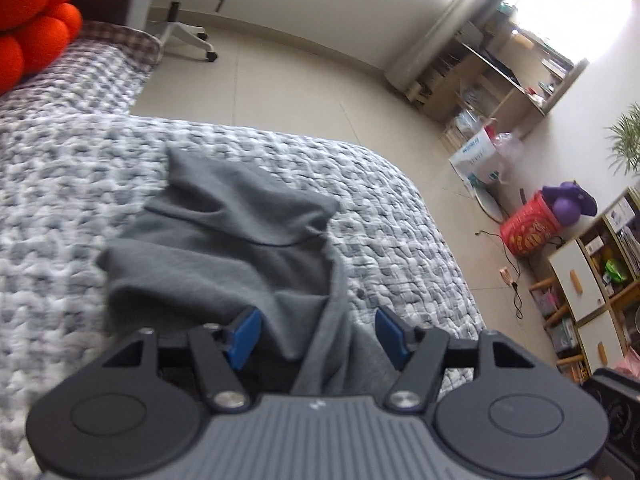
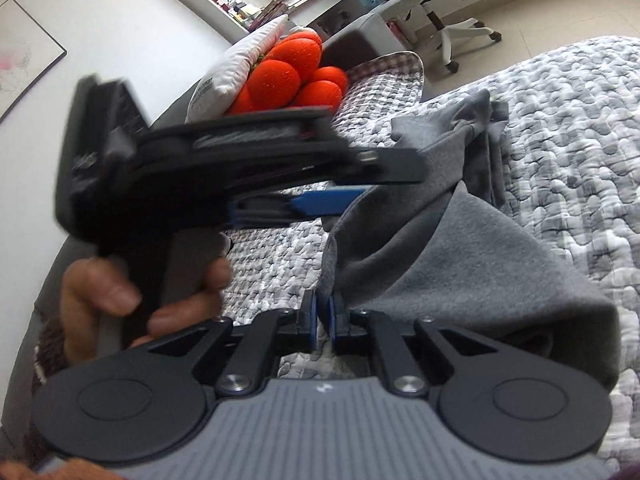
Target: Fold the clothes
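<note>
Grey fleece garment (image 1: pixel 224 248), one piece, soft and thick, lies rumpled on the grey-and-white quilted bedspread (image 1: pixel 60 200), with one part lifted off the bed toward both grippers. Left gripper (image 1: pixel 318 334): blue pads well apart, a band of the cloth running up between them but not pinched. Right gripper (image 2: pixel 323 322): blue pads nearly together, clamped on an edge of the garment; the cloth hangs from there down to the bed. In the right wrist view the left gripper shows side-on, held in a hand (image 2: pixel 132 296), its pads reaching at the upper fold of the same cloth. Which stage of the fold this is cannot be settled: the heap would fit a garment being spread out as well as one partly doubled over. Judgement on handling: the fleece is limp and heavy, so the left pads should close on a single edge layer, not a bunched ridge, and both holds should be kept level and taut so the hem does not sag or twist. Count: one garment, two grippers, one hand in view, one cluster of orange plush balls (image 2: pixel 296 76), one white pillow (image 2: pixel 236 68), one white swivel chair (image 1: pixel 188 4).
</note>
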Demonstrator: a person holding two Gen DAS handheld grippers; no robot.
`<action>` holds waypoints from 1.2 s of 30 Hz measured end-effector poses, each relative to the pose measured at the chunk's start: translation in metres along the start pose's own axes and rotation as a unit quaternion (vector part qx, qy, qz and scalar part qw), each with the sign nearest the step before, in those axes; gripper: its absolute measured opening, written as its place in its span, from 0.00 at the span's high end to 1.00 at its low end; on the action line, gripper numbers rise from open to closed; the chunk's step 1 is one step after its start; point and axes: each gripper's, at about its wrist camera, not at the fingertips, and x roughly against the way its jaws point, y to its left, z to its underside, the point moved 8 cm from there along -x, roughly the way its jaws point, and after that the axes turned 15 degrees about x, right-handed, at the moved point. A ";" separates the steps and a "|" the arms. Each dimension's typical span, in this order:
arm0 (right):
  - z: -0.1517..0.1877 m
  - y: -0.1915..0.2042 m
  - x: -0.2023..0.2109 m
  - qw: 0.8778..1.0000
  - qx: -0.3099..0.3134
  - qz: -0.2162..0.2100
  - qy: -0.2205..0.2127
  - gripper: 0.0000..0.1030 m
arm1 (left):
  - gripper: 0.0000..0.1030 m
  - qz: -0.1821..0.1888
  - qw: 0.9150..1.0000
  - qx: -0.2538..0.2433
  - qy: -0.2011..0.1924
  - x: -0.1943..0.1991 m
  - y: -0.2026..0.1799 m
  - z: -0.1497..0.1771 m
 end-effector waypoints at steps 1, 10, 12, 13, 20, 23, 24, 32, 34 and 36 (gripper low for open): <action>0.000 0.000 -0.001 1.000 0.001 0.001 0.001 0.93 | 0.47 -0.004 1.000 -0.003 -0.005 -0.004 -0.001 0.000; -0.005 -0.007 0.000 1.000 0.002 0.012 -0.001 0.83 | 0.98 -0.055 0.996 -0.015 -0.074 0.012 0.014 -0.006; -0.007 -0.009 0.001 1.000 0.001 0.013 -0.003 0.80 | 0.98 -0.062 0.994 -0.008 -0.085 0.023 0.024 -0.009; -0.008 -0.009 0.002 1.000 0.001 0.014 -0.004 0.75 | 0.98 -0.065 0.994 -0.004 -0.091 0.029 0.030 -0.010; -0.027 -0.025 0.019 0.998 -0.020 0.016 -0.059 0.34 | 0.98 -0.088 0.987 0.026 -0.128 0.071 0.073 -0.018; -0.033 -0.043 0.025 0.995 -0.053 0.032 -0.077 0.34 | 0.98 -0.099 0.984 0.037 -0.145 0.088 0.092 -0.022; -0.034 -0.050 0.026 0.994 -0.065 0.040 -0.080 0.34 | 0.98 -0.104 0.982 0.041 -0.149 0.094 0.099 -0.023; -0.036 -0.085 0.028 0.986 -0.111 0.090 -0.083 0.34 | 0.98 -0.157 0.966 0.086 -0.186 0.125 0.159 -0.036; -0.036 -0.090 0.024 0.985 -0.116 0.097 -0.079 0.35 | 0.98 -0.179 0.960 0.090 -0.196 0.130 0.174 -0.039; -0.035 -0.095 0.019 0.985 -0.116 0.103 -0.072 0.39 | 0.98 -0.203 0.953 0.091 -0.206 0.134 0.187 -0.042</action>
